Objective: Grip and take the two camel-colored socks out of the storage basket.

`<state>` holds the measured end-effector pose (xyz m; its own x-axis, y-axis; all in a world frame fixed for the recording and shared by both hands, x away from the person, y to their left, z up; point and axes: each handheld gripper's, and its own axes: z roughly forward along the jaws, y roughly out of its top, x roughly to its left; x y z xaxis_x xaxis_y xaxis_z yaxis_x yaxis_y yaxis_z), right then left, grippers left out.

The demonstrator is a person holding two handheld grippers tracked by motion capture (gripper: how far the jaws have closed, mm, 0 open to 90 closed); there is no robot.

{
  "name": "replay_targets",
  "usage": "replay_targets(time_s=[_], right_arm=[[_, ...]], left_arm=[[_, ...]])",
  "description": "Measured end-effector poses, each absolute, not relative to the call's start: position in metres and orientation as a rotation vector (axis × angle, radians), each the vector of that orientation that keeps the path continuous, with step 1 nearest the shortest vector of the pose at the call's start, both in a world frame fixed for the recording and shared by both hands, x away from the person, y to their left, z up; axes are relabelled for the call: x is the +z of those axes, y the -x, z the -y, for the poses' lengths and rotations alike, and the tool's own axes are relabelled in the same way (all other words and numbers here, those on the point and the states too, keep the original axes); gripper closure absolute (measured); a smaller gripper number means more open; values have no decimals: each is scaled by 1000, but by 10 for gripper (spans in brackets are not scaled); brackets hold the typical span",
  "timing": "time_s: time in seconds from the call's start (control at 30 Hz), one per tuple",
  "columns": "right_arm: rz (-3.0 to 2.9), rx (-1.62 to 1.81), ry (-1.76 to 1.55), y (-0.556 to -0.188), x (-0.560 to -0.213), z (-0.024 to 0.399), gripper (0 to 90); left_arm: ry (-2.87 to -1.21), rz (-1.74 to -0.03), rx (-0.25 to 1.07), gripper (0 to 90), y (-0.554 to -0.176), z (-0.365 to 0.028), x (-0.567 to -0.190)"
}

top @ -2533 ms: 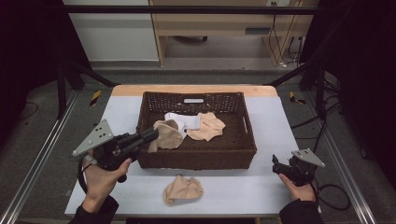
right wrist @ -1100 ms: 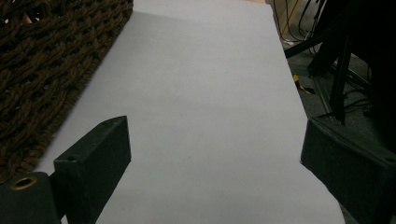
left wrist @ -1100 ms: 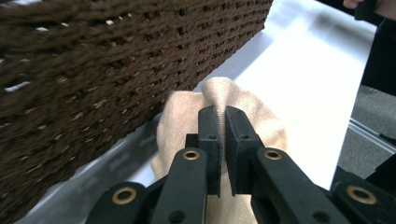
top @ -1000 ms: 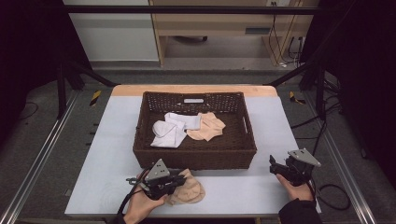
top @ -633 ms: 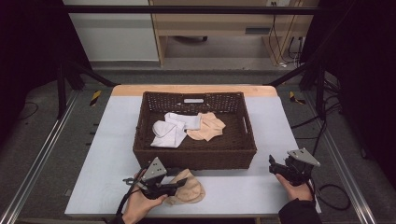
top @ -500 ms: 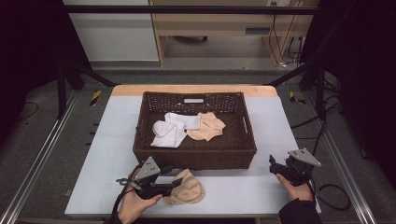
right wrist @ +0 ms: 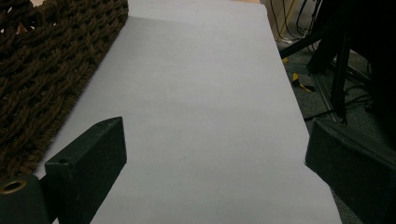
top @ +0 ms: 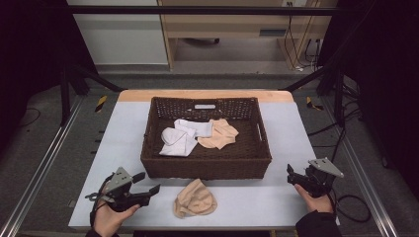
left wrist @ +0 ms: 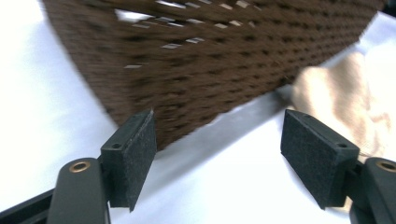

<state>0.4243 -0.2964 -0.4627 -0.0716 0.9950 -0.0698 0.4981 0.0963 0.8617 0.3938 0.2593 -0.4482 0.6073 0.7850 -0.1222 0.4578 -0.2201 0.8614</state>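
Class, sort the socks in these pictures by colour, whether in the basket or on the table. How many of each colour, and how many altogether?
Beige socks: 2, one on the table and one in the wicker basket.
White socks: 2, both in the basket.
Total: 4 socks.

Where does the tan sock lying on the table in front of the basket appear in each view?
High view: tan sock, bottom centre, before the basket.
Left gripper view: right edge, beyond the right finger.
Right gripper view: not in it.
Shared landmark: the basket's woven wall.
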Motion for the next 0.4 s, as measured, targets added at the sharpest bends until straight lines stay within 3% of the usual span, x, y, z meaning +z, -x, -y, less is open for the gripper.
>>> replay_targets(time_s=[0.4], right_arm=[[-1681, 880, -1496, -426, -464, 297, 53]], left_arm=[[-1820, -1185, 589, 217, -418, -316, -456]])
